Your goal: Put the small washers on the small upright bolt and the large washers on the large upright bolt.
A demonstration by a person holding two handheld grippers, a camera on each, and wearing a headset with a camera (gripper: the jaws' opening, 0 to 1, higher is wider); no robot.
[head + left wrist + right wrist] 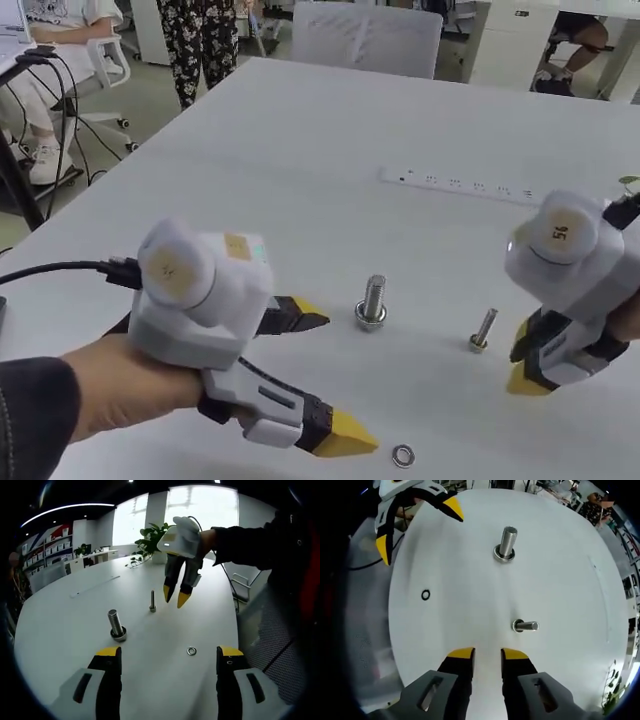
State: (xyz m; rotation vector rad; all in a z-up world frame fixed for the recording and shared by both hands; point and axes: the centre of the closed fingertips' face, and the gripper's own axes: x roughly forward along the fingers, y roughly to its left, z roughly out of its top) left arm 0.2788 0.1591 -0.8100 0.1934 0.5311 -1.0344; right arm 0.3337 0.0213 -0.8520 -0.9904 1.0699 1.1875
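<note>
One loose washer (pixel 404 456) lies flat on the white table (pixel 300 150), on the person's side of the large upright bolt (pixel 372 300) and well apart from it. The small upright bolt (pixel 483 330) stands near the large bolt, to its right in the head view.

The left gripper (pixel 325 375) hovers at the large bolt's near-left side, its jaws spread wide and empty. In the left gripper view the washer (pixel 191 651) sits between the two tips, closer to the right-hand one. The right gripper (pixel 520 370) hangs on the far side of the small bolt from the large bolt, its jaws a narrow gap apart and holding nothing.

Being clearly nearer the washer, the left gripper looks the one to pick it: come down and close across the flat ring. Whether this washer is a small or a large one I cannot tell for certain.
</note>
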